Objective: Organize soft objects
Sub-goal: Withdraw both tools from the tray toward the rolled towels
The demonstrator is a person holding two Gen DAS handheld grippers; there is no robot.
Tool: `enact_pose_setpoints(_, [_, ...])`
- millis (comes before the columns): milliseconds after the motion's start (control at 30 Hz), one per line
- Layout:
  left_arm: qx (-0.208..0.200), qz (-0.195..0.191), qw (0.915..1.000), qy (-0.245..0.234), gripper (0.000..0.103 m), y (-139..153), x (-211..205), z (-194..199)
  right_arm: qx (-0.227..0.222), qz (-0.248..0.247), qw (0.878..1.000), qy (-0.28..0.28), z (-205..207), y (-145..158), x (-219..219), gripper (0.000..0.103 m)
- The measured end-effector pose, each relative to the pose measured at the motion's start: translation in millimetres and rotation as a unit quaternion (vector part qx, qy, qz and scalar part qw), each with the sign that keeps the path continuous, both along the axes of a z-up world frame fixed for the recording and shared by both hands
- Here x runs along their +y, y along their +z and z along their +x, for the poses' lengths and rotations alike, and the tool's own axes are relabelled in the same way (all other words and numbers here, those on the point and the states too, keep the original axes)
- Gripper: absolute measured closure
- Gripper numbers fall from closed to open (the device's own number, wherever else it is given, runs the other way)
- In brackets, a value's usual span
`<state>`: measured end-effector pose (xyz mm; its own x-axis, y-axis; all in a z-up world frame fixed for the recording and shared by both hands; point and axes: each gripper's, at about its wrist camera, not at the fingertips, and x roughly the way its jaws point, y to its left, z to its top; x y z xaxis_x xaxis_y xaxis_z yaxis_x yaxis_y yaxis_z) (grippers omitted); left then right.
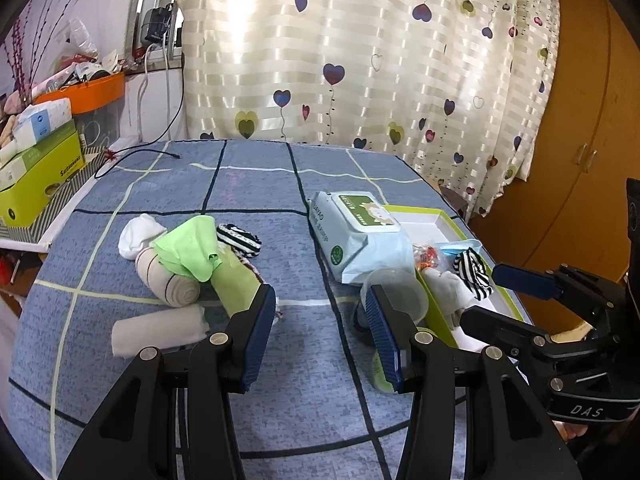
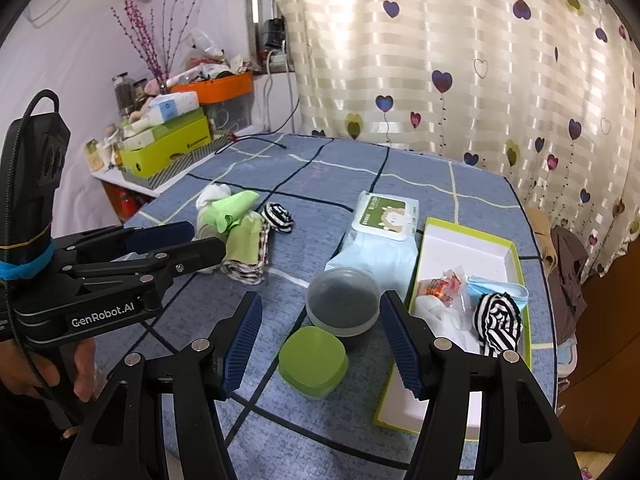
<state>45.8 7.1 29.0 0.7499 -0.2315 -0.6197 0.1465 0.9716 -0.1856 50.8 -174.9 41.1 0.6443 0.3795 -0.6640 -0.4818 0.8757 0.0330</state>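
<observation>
At the bottom of the left wrist view, the left gripper (image 1: 320,320) is seen with its blue-padded fingers spread apart and nothing held between them; only the blue checked bedcover (image 1: 248,188) shows in the gap. At the bottom of the right wrist view, the right gripper (image 2: 318,340) is likewise seen with fingers spread and empty, and a green square lid (image 2: 313,360) and a clear round container (image 2: 343,306) are framed in the gap without being touched by the pads.

In the lower right of the right wrist view, an open green-edged box (image 2: 472,246) is seen just beside the round container. Inside it, toward the near end, a striped black-and-white sock (image 2: 500,324), a white cloth (image 2: 436,312), a small wrapped snack packet (image 2: 444,284) and a pale blue item (image 2: 496,285) are found.

Slightly farther, at mid-frame, a pack of wet wipes (image 2: 380,232) is seen lying against the box's left edge.

In the left centre of the left wrist view, the unsorted soft objects are gathered in a loose pile: a rolled white cloth (image 1: 160,330) nearest, then a beige rolled bandage (image 1: 168,280), a light green cloth (image 1: 188,246), a white sock (image 1: 138,236) and a second striped sock (image 1: 240,240).

At the far edge, a heart-patterned curtain (image 1: 360,60) is hung, and a cluttered shelf (image 1: 48,128) is seen at the upper left.
</observation>
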Motion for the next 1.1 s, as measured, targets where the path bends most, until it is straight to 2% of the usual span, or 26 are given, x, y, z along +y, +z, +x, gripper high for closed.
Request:
enact_pose_setpoints(200, [0.01, -0.005, 0.9999, 0.008, 0.055, -7.3, 12.9, 4.0, 0.005, -0.006, 1.0, 0.011, 7.6, -3.8, 14.0, 0.042])
enact_pose_setpoints(533, [0.036, -0.018, 0.9975, 0.058, 0.055, -25.2, 65.9, 10.4, 0.015, -0.017, 0.999, 0.049, 26.1, -11.6, 51.7, 0.042])
enact_pose_setpoints(767, [0.053, -0.033, 0.9939, 0.091, 0.055, -38.7, 103.7, 11.8, 0.05, -0.03, 0.996, 0.068, 49.3, -31.3, 88.1, 0.042])
enact_pose_setpoints(1100, [0.052, -0.044, 0.9916, 0.11, 0.055, -48.8, 140.3, 12.7, 0.084, -0.05, 0.992, 0.078, 82.9, -53.8, 142.0, 0.042])
